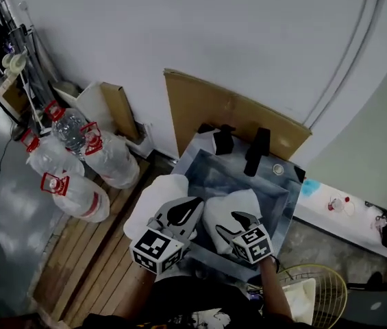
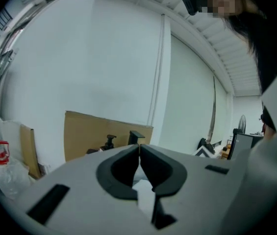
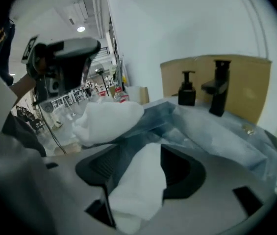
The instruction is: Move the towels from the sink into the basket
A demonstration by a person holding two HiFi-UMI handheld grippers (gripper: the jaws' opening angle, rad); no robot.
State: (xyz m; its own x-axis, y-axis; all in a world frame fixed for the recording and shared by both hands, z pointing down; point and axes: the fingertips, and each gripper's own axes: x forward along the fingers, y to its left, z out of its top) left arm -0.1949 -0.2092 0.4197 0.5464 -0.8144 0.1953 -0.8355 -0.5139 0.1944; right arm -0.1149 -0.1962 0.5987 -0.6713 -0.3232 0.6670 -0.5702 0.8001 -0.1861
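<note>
Head view: you get soft, even light off the white wall (image 1: 179,26); the floor (image 1: 5,218) shines pale, bottom edge falls dark. Both gripper views bow at the rim, black corners. Your right hand-held gripper (image 3: 140,155) sits blurred close to the lens; a ceiling lamp (image 3: 81,29) glares behind. Left gripper view bright, washed, soft.

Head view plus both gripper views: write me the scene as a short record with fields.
sink: holds one white towel
second towel: draped over the sink's left rim
basket: on the floor, lower right of the sink
left gripper: fingers together
right gripper: fingers apart, white towel between them
</note>
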